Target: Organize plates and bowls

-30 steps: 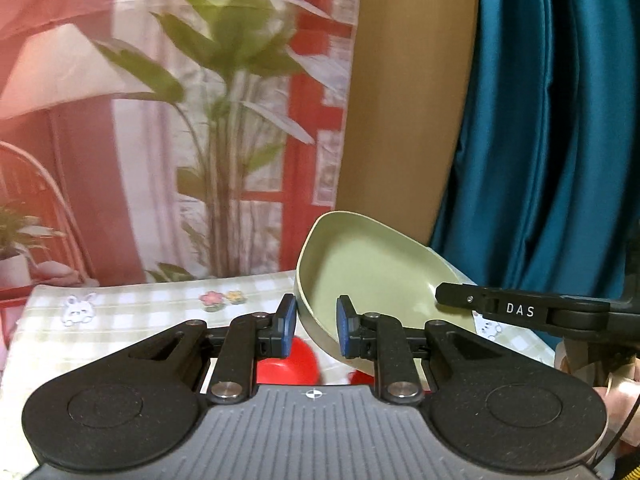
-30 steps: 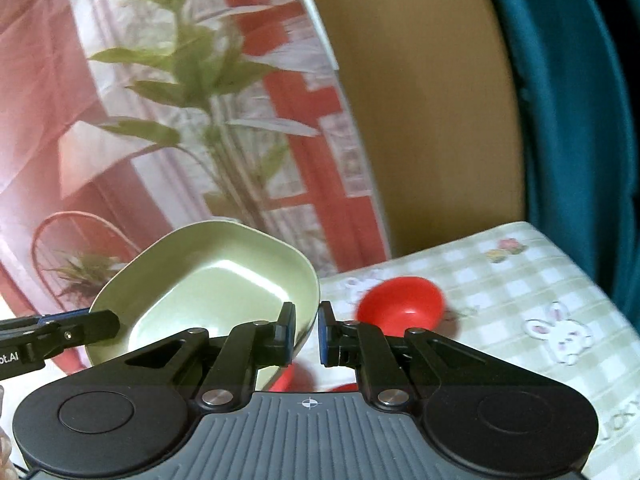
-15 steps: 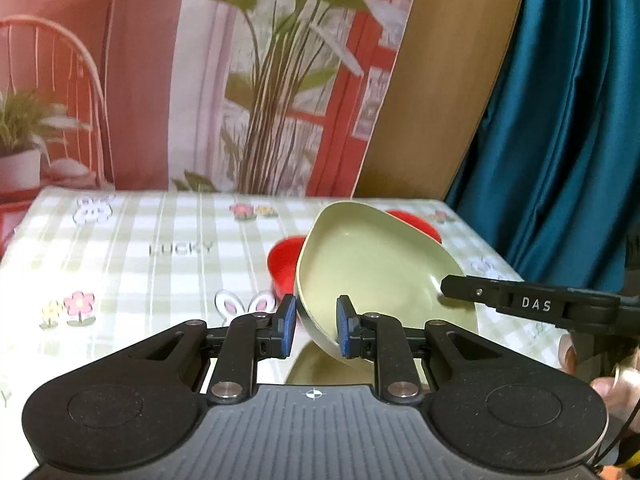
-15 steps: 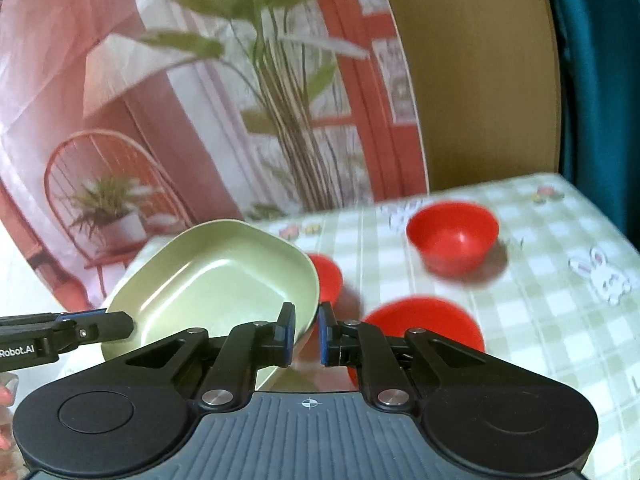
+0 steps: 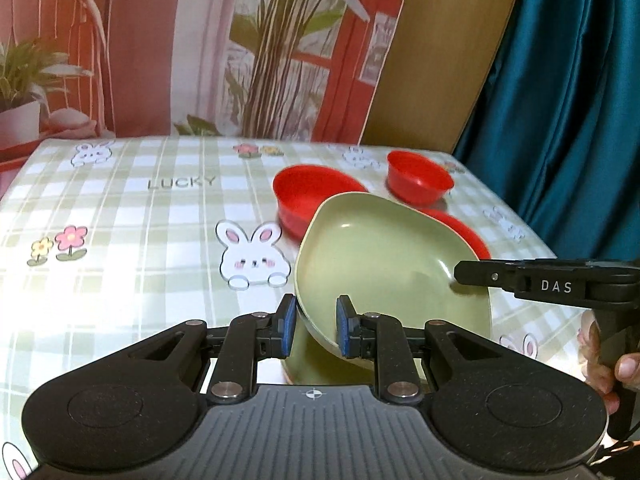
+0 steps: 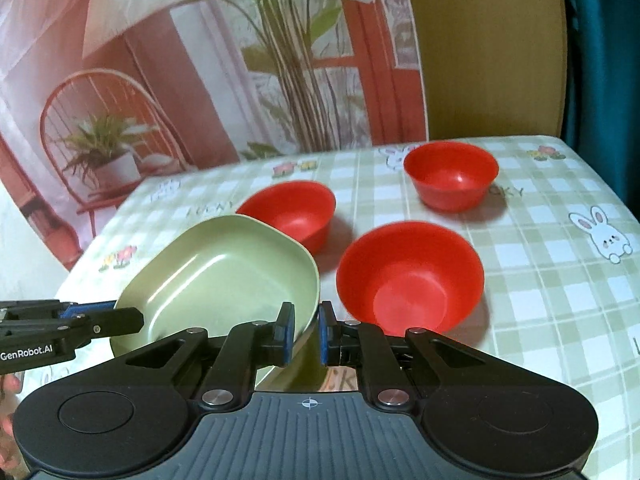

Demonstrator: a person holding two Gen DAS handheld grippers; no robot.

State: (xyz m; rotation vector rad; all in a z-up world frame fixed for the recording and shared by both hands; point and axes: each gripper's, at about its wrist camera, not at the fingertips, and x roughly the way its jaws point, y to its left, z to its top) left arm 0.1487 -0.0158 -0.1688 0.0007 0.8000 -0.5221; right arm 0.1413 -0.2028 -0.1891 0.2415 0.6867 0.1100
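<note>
Green dish (image 6: 224, 276), rounded-square and shallow, hangs tilted above the near part of the table (image 5: 120, 216), gripped from two sides. The left gripper (image 5: 316, 326) is clenched on its near rim, one blue pad on either face of the rim. The right gripper (image 6: 307, 330) pinches the rim on the dish's opposite side in the same way. A second green dish (image 5: 332, 368) shows directly below the held one, mostly hidden. Three red bowls stand upright on the checked cloth: a near red bowl (image 6: 410, 280) just beside the dish, a middle red bowl (image 6: 292, 212) behind the dish, and a far red bowl (image 6: 451, 174) toward the far edge, apart from the others.
</note>
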